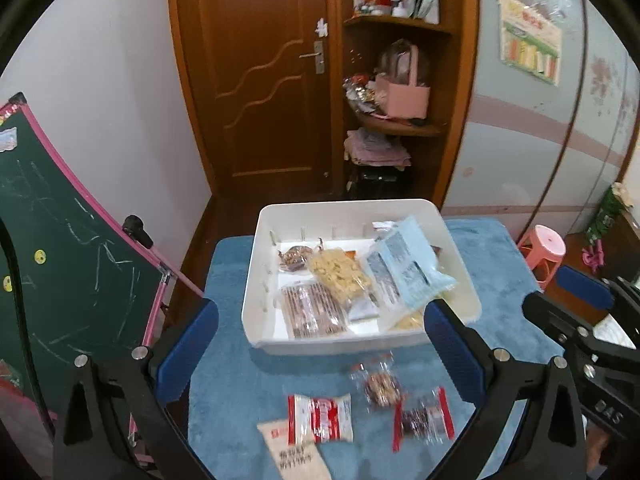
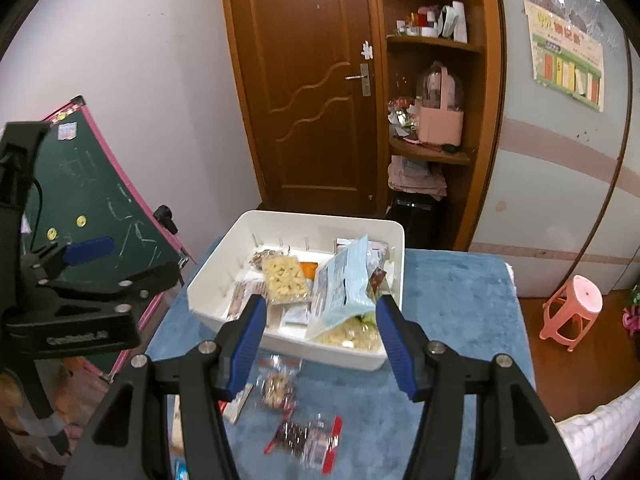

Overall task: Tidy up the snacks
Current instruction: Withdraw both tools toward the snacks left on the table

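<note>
A white bin (image 1: 456, 240) (image 2: 396, 256) sits on a blue-covered table and holds several snack packs, among them a light-blue pouch (image 1: 412, 268) (image 2: 344, 284) leaning on its right side and a clear bag of yellow snacks (image 1: 340, 276) (image 2: 284, 276). In front of the bin lie a red-and-white pack (image 1: 320, 418), a clear pack with a brown cake (image 1: 380, 388) (image 2: 278, 388) and a red-edged dark pack (image 1: 424, 420) (image 2: 308, 436). My left gripper (image 1: 320, 344) is open and empty above these loose packs. My right gripper (image 2: 320, 340) is open and empty over the bin's near edge.
The blue table cover (image 1: 500, 264) (image 2: 460, 304) ends close on all sides. A green chalkboard with a pink frame (image 1: 72, 248) (image 2: 100, 184) stands at the left. A pink stool (image 1: 546, 250) (image 2: 572, 312) stands right. A wooden door and shelves are behind.
</note>
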`<state>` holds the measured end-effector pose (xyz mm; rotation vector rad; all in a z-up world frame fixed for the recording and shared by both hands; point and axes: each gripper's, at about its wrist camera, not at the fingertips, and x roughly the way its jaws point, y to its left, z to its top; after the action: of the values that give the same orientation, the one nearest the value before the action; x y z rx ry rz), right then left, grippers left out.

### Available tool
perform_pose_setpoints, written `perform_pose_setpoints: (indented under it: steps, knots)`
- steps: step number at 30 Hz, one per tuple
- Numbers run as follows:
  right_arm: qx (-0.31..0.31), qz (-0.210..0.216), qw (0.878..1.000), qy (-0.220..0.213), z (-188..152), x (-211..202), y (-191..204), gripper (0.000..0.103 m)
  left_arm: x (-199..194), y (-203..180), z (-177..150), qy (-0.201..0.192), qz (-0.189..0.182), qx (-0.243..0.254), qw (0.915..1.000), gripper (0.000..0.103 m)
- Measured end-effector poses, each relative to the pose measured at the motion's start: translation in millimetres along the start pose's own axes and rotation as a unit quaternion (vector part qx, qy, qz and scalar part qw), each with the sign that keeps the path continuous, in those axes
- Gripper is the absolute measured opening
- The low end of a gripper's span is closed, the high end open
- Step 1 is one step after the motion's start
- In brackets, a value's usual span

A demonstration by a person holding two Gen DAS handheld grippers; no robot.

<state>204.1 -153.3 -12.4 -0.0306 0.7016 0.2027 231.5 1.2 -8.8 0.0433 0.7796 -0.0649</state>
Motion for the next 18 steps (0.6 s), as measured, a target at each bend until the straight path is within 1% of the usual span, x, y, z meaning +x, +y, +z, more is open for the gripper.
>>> perform_pose_setpoints:
  steps: [3, 5, 8, 11, 13, 14, 17, 18]
  knots:
    - [-0.015, -0.009, 1.0, -0.004, -13.1, -19.6, 7.4, 0.058, -33.0, 1.3, -21.3, -0.012, -0.009, 0.003, 0.9999, 0.102]
    - [-0.022, -0.011, 1.0, -0.005, -21.5, -28.8, 10.8, 0.058, -51.3, 2.4, -39.6, -0.013, -0.012, 0.008, 0.9998, 0.102]
    - [-0.032, -0.015, 0.999, -0.001, -36.6, -40.4, 16.9, 0.059, -73.0, 2.7, -65.8, -0.012, -0.002, 0.021, 0.9997, 0.102]
    - [-0.03, -0.004, 0.999, 0.013, -53.3, -45.5, 19.5, 0.059, -91.4, 4.0, -93.7, -0.029, 0.018, 0.026, 0.9991, 0.102]
    - [-0.025, 0.002, 0.999, 0.024, -61.7, -45.0, 20.6, 0.059, -95.2, 3.3, -110.2, -0.036, 0.023, 0.022, 0.9989, 0.102]
    - [-0.02, 0.005, 0.999, 0.029, -68.0, -44.1, 22.1, 0.059, -94.6, 3.5, -120.7, -0.033, 0.022, 0.015, 0.9991, 0.102]
    - [-0.009, 0.009, 0.999, 0.039, -83.6, -37.3, 22.4, 0.059, -79.4, 6.9, -147.3, -0.003, 0.012, -0.019, 0.9997, 0.102]
    - [-0.001, 0.013, 0.999, 0.045, -88.7, -32.8, 20.8, 0.059, -70.7, 7.7, -156.4, 0.012, 0.009, -0.028, 0.9995, 0.102]
